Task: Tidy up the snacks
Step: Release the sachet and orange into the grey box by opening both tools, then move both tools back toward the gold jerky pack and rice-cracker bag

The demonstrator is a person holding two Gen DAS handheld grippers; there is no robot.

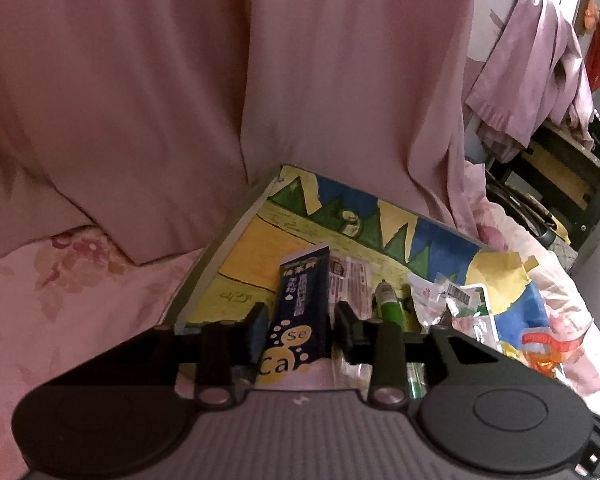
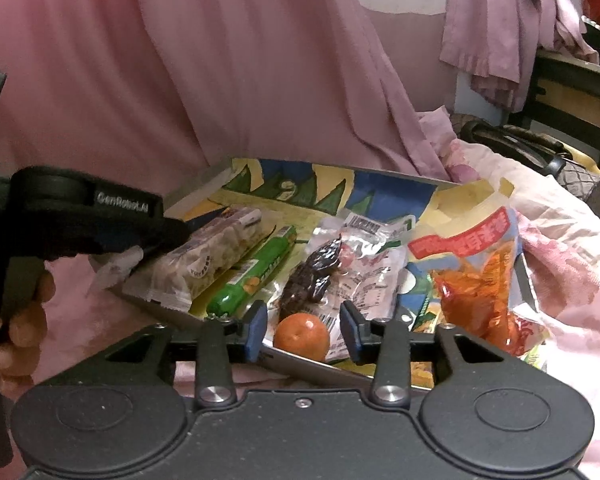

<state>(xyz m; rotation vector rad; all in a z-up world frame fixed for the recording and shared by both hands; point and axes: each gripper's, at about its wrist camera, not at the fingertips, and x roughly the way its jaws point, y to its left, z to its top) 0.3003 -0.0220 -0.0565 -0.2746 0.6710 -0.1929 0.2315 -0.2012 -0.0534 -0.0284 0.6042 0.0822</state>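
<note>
While my left tongs (image 1: 298, 330) loosely straddle the upright dark-blue snack stick packet (image 1: 296, 316), my part-open, empty right tongs (image 2: 304, 330) bracket the small orange mandarin (image 2: 302, 337).

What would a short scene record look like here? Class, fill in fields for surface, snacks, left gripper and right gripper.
surface: colourful painted board on pink floral bedding
snacks: dark packet, green tube, orange fruit, clear nut pack, orange bag
left gripper: jaws around the dark packet, contact unclear
right gripper: open, either side of the orange fruit
</note>
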